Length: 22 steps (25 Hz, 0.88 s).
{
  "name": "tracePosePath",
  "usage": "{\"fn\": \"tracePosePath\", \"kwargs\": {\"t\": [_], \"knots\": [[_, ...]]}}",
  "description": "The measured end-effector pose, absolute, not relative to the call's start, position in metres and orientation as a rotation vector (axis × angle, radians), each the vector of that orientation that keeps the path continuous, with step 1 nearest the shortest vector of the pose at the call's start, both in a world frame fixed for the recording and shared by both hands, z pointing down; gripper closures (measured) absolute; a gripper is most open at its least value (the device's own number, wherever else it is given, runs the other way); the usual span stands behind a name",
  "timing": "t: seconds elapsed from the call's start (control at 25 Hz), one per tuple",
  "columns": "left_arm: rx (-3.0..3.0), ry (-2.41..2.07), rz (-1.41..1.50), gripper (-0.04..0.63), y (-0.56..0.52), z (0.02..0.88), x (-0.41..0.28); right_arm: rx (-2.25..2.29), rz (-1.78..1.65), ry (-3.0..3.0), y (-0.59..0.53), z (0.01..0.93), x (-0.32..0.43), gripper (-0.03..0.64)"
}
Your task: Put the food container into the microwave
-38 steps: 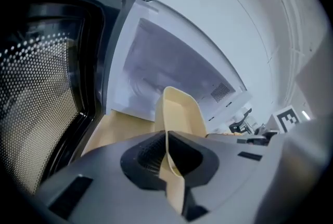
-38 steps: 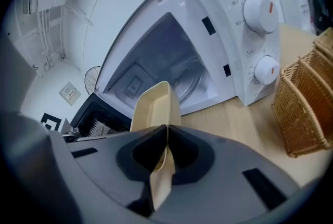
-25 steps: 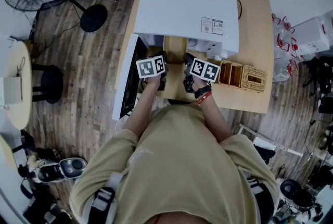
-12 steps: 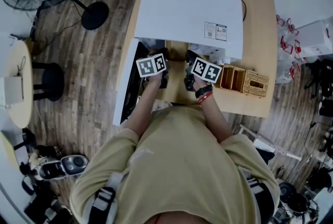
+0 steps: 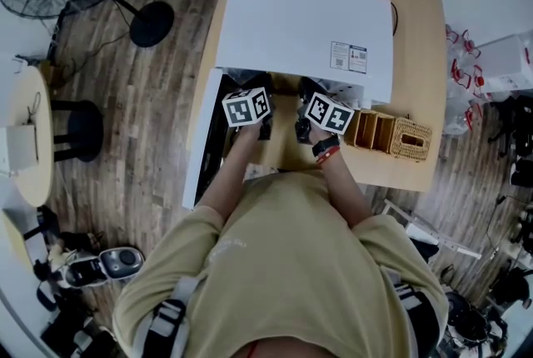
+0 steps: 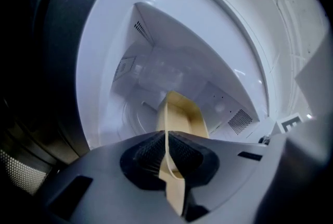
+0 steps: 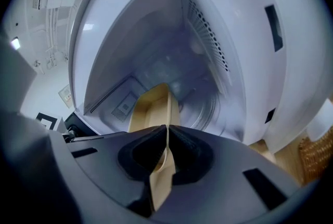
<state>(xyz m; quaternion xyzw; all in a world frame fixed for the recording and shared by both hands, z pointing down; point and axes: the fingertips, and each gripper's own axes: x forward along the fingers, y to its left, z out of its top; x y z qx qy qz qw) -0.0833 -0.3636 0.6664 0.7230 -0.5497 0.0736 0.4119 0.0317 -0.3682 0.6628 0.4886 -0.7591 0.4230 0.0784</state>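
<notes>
Tan tee (image 5: 275, 265), blk/red wristband (image 5: 326, 150), grey straps (image 5: 166, 319), b&w marker cubes (image 5: 246, 108).

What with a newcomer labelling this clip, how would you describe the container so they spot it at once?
On the wooden table sits a white microwave, door open. At its mouth, left tongs and right tongs pinch walls of the container. It is a cream open tray, unlike the wicker basket and wooden boxes.

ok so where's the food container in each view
Head view: mostly hidden under the microwave top, between the left gripper and right gripper.
Left gripper view: lower centre; the food container has one wall clamped in the jaws.
Right gripper view: lower centre, a wall clamped likewise.
Shared landmark: the white microwave cavity behind it.
</notes>
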Motion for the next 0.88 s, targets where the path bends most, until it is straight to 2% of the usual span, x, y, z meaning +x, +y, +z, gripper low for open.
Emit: {"fn": "tracePosePath", "kwargs": {"t": [0.68,0.88], "knots": [[1.855,-1.471,0.231,0.561,-0.390,0.677,-0.081,1.464,1.117,-2.317,-0.396,0.671,0.027,0.578],[1.891,-1.489,0.250,0.560,-0.393,0.675,-0.080,1.436,1.065,-2.325,-0.398,0.671,0.023,0.538]]}}
